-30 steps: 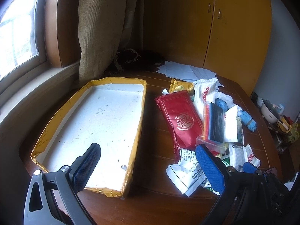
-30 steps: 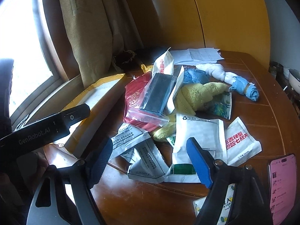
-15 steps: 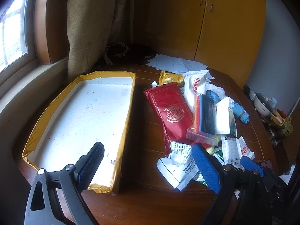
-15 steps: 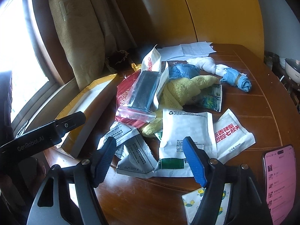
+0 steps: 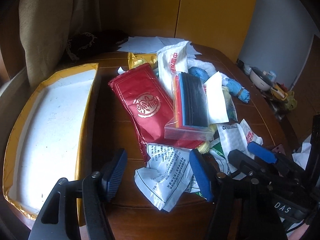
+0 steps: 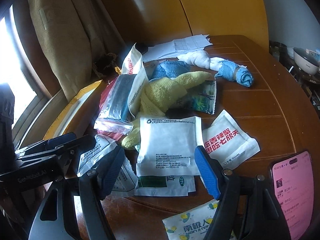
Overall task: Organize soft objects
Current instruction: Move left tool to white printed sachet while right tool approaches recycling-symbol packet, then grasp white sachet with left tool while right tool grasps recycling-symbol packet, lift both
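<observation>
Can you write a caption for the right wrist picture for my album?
Right gripper hovers open over a white packet in a pile with a yellow towel.

The desk (image 6: 250, 104) is dark polished wood with a soft sheen, and the red pouch (image 5: 144, 104) on it is glossy, crinkled foil with gold print. The yellow towel (image 6: 164, 92) and blue cloth roll (image 6: 238, 75) are matt, nubbly terry, while the white sachets (image 6: 168, 142) look like smooth, faintly shiny plastic film (some creased). The tray (image 5: 50, 120) has a matt white inside edged in shiny gold foil
</observation>
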Demonstrator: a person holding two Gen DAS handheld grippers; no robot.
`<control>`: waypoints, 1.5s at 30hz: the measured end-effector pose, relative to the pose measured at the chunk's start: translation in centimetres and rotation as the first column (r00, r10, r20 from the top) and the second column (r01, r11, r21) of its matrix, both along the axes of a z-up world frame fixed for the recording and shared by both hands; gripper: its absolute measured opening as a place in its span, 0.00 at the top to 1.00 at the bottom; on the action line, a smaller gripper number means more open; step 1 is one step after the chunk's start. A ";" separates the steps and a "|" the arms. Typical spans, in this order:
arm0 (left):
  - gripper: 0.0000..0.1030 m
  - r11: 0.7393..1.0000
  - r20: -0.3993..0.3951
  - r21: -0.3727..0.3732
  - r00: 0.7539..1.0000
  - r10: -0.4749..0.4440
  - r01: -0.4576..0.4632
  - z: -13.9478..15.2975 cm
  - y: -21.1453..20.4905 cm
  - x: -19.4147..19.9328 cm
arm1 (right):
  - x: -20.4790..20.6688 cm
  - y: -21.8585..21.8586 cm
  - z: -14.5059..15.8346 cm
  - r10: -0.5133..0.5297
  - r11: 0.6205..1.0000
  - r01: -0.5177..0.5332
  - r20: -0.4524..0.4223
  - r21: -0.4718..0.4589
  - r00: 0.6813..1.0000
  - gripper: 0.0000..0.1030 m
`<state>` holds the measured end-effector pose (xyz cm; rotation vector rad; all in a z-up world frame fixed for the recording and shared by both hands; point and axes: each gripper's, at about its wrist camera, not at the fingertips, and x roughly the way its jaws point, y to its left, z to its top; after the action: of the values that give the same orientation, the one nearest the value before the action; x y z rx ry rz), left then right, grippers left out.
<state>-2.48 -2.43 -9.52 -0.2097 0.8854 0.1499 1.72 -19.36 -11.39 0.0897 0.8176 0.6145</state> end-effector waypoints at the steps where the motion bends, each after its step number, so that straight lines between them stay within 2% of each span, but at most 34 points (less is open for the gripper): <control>1: 0.37 1.000 -0.014 -0.019 1.000 -0.008 0.008 -0.3 0.1 0.2 | 0.2 0.0 0.1 -0.004 1.000 0.004 0.005 -0.001 1.000 0.30; 6: 0.38 0.996 -0.045 -0.079 0.998 -0.042 0.038 -1.6 0.2 0.8 | 1.6 0.0 0.2 -0.056 0.998 0.055 -0.009 -0.014 0.998 0.30; 7: 0.39 0.996 -0.040 -0.083 0.998 -0.042 0.038 -1.6 0.2 0.9 | 2.0 0.3 0.0 -0.052 0.998 0.052 -0.020 -0.025 0.998 0.30; 8: 0.48 0.995 -0.040 -0.092 0.998 -0.043 0.039 -1.6 0.2 0.9 | 2.2 0.7 -0.2 -0.045 0.998 0.044 -0.028 -0.038 0.999 0.29; 11: 0.54 0.993 -0.033 -0.114 0.999 -0.037 0.033 -1.6 0.7 0.9 | 2.3 1.3 -0.3 -0.042 0.997 0.041 -0.014 -0.063 0.999 0.29; 16: 0.63 0.979 -0.014 -0.205 1.000 -0.012 0.009 -1.4 2.3 0.2 | 2.2 2.0 -0.5 -0.029 0.993 0.030 0.008 -0.112 1.000 0.29; 20: 0.70 0.978 0.003 -0.210 1.000 -0.005 0.006 -1.1 2.4 -0.1 | 1.9 2.3 -0.4 -0.019 0.991 0.023 0.029 -0.136 0.999 0.47; 21: 0.74 0.976 0.007 -0.216 1.000 -0.007 0.009 -1.0 2.4 -0.3 | 1.8 2.4 -0.4 -0.014 0.990 0.018 0.031 -0.138 0.999 0.49; 22: 0.74 0.976 0.013 -0.219 1.000 -0.010 0.013 -0.9 2.4 -0.4 | 1.5 2.5 -0.4 -0.012 0.990 0.017 0.036 -0.143 0.999 0.50; 24: 0.75 0.976 0.023 -0.217 1.000 -0.009 0.014 -0.7 2.4 -0.6 | 1.3 2.2 -0.3 -0.004 0.993 0.008 0.034 -0.114 0.999 0.55; 27: 0.77 0.975 0.040 -0.223 0.999 0.004 0.005 -0.4 2.6 -1.1 | 1.0 1.6 -0.1 -0.014 0.997 0.017 0.039 -0.079 0.999 0.56; 32: 0.78 0.964 0.081 -0.267 0.997 0.015 0.007 0.5 3.5 -1.8 | -0.1 0.1 1.5 -0.029 1.000 0.030 0.107 -0.003 0.994 0.56; 37: 0.78 0.946 0.141 -0.325 0.989 0.040 0.008 1.9 4.6 -2.8 | -0.3 -0.8 3.1 -0.047 0.996 0.036 0.139 0.079 0.989 0.56; 41: 0.78 0.942 0.172 -0.334 0.981 0.092 -0.030 3.4 6.4 -4.2 | -1.1 0.5 4.1 -0.005 0.995 -0.011 0.160 0.098 0.987 0.56; 45: 0.78 0.942 0.197 -0.317 0.964 0.182 -0.113 4.7 9.6 -6.3 | -2.3 3.8 4.6 0.104 0.986 -0.122 0.151 0.114 0.983 0.56</control>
<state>-8.73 7.16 -4.83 -0.5720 0.6639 0.1265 -0.56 -15.57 -6.76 0.1100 0.6469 0.7698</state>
